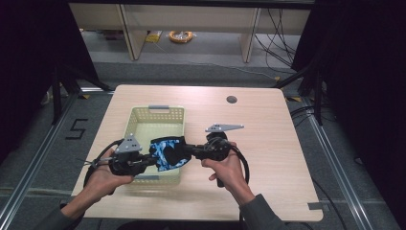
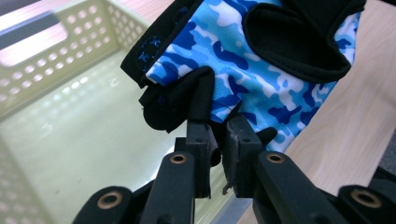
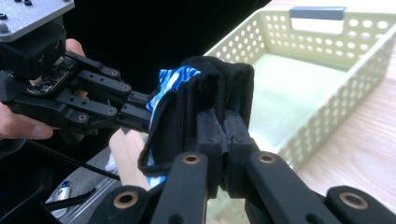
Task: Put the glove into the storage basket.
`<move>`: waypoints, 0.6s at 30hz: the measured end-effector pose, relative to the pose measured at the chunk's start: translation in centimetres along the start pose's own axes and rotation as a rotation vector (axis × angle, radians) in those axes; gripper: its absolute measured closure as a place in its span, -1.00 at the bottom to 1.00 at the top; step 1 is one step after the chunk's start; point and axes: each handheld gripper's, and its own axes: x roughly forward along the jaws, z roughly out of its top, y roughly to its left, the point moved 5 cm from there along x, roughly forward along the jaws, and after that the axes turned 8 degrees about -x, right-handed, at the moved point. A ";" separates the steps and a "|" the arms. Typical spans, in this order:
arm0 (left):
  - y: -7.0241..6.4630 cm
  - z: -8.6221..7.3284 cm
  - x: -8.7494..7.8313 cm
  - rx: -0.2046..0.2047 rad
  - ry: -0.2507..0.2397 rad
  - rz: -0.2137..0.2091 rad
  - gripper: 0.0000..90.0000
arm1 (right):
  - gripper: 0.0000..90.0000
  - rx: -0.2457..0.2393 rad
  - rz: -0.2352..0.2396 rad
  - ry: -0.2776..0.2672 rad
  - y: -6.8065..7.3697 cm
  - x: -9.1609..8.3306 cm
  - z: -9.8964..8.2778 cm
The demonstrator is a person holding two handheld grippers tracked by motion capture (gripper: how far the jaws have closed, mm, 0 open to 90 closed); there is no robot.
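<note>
- Thing in hand: a glove (image 1: 168, 152), blue camo fabric with black trim, held up between the two grippers over the near right corner of the pale yellow basket (image 1: 143, 125).
- Left gripper (image 1: 149, 162): jaws closed, pinching a black edge of the glove; in the left gripper view the pads (image 2: 243, 154) clamp the fabric with almost no gap.
- Right gripper (image 1: 187, 150): jaws closed on the opposite black edge, fabric bunched thick between them in the right gripper view (image 3: 223, 140).
- Handling, my guess: light, soft, floppy, no stiffness at all (it sags and folds wherever it isn't pinched). Not fragile. Stretchy fabric could slide out of a shallow pinch.
- Best hold: the black hem or cuff, where the cloth is doubled and thicker; thin camo panel is a poorer bite. Both grips already sit on black trim.
- Long axis: runs roughly left to right across the table (image 1: 268, 143), gripper to gripper, about level, maybe slightly tilted.
- Which end is fingers and which is cuff: can't tell for sure; a black opening (image 2: 299, 42) faces up and away in the left gripper view.
- Basket looks empty inside, grey handle (image 1: 159, 107) on its far rim; the glove hangs above its rim, touching or not I can't say.
</note>
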 end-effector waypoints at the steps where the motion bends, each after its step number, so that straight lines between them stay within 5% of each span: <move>1: 0.3 -0.2 -0.1 -0.009 0.001 0.008 0.79 | 0.95 0.014 -0.005 0.010 0.2 0.3 0.1; 18: 4.9 -3.5 -0.1 -0.071 0.082 0.067 0.77 | 0.95 0.042 -0.025 0.089 0.2 7.1 -0.5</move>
